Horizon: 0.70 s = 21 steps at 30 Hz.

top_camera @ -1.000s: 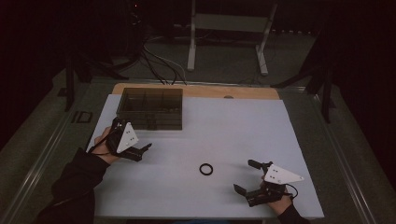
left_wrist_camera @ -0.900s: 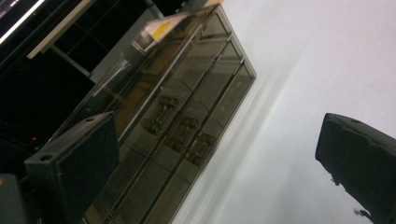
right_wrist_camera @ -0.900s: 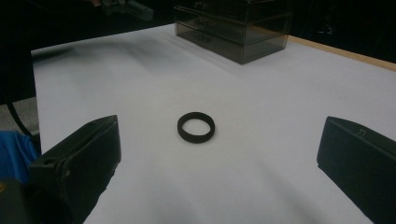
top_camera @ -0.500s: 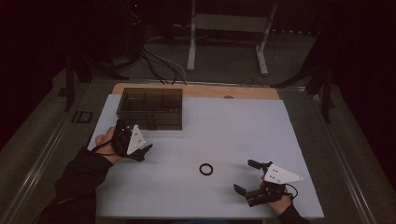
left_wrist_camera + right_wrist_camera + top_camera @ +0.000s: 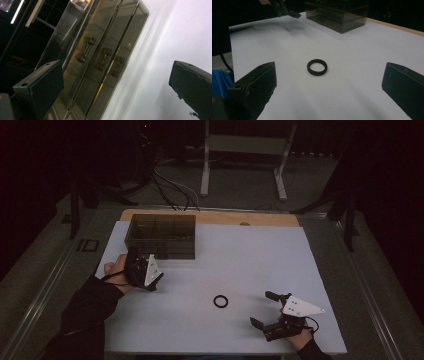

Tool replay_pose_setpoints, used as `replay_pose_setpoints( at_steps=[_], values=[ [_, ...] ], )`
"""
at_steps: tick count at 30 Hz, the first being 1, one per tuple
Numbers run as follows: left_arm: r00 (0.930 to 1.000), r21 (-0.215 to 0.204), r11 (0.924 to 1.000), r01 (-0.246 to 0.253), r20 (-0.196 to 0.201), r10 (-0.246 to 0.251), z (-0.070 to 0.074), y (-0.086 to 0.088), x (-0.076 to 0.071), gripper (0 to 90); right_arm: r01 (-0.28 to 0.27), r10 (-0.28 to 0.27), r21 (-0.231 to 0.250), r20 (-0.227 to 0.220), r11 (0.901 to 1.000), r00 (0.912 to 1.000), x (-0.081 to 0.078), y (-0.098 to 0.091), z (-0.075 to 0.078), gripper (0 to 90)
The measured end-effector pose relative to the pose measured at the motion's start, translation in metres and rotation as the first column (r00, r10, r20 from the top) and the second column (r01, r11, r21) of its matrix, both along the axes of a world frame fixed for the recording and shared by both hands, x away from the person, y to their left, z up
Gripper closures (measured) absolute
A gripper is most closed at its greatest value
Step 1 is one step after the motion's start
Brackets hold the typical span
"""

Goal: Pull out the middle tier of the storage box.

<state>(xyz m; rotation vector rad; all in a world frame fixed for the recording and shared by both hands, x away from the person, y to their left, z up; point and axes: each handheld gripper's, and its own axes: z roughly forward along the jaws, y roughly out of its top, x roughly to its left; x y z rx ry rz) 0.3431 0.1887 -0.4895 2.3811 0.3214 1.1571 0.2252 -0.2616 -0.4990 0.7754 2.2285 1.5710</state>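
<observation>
A black ring (image 5: 220, 301) lies flat on the white table top (image 5: 240, 265), and in the right gripper view the ring (image 5: 317, 67) sits ahead between the jaws. My right gripper (image 5: 263, 309) rests at the front right, open and empty, a short way right of the ring. A smoked transparent drawer box (image 5: 161, 236) stands at the back left. My left gripper (image 5: 156, 276) is held just in front of that box, open. In the left gripper view the drawer box (image 5: 100, 50) and its small handles appear tilted, close ahead of my left gripper (image 5: 117, 82).
The table's wooden strip (image 5: 250, 217) runs along the far edge. Beyond it are cables (image 5: 165, 180) on the floor and a metal stand (image 5: 245, 150). In the right gripper view the left hand's gripper (image 5: 284, 10) shows far off beside the box (image 5: 337, 15).
My left gripper has shifted slightly to the right along the box's front and turned a little. The right gripper and the ring have not moved.
</observation>
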Motion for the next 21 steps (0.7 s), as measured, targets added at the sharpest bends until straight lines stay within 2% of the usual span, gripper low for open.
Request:
replay_pose_setpoints(
  at_steps=[5, 7, 11, 13, 15, 16, 17, 21],
  values=[
    [0.9993, 0.075, 0.997, -0.023, 0.032, 0.021, -0.006, -0.004, 0.003, 1.1, 0.002, -0.002, -0.003, 0.002, 1.0, 1.0, 0.0, 0.0, 0.0, 0.0],
    [0.9994, 0.1, 0.9947, -0.021, 0.029, 0.018, -0.007, -0.005, 0.003, 1.1, 0.005, -0.005, 0.001, 0.002, 1.0, 1.0, 0.0, 0.0, 0.0, 0.0],
    [0.9987, 0.117, 0.9921, -0.046, 0.027, 0.044, -0.01, -0.009, 0.005, 1.1, 0.006, -0.006, 0.0, -0.001, 1.0, 1.0, 0.001, 0.0, 0.0, 0.0],
    [0.9977, 0.137, 0.9886, -0.062, 0.036, 0.058, -0.011, -0.011, 0.006, 1.1, 0.006, -0.006, 0.001, -0.001, 1.0, 1.0, 0.001, 0.0, 0.0, 0.0],
    [0.9965, 0.181, 0.9807, -0.074, 0.052, 0.066, -0.013, -0.013, 0.006, 1.1, 0.006, -0.006, -0.001, -0.002, 1.0, 1.0, 0.001, 0.0, 0.0, 0.0],
    [0.9967, 0.187, 0.9798, -0.072, 0.051, 0.064, -0.014, -0.014, 0.005, 1.1, 0.005, -0.005, -0.001, -0.003, 1.0, 1.0, 0.001, 0.0, 0.0, 0.0],
    [0.9957, 0.208, 0.9747, -0.083, 0.057, 0.072, -0.015, -0.015, 0.006, 1.1, 0.005, -0.005, 0.001, -0.003, 1.0, 1.0, 0.001, 0.0, 0.0, 0.0],
    [0.9937, 0.22, 0.9706, -0.097, 0.077, 0.082, -0.016, -0.018, 0.007, 1.1, 0.005, -0.005, 0.0, -0.003, 1.0, 1.0, 0.001, 0.0, 0.0, 0.0]
  ],
)
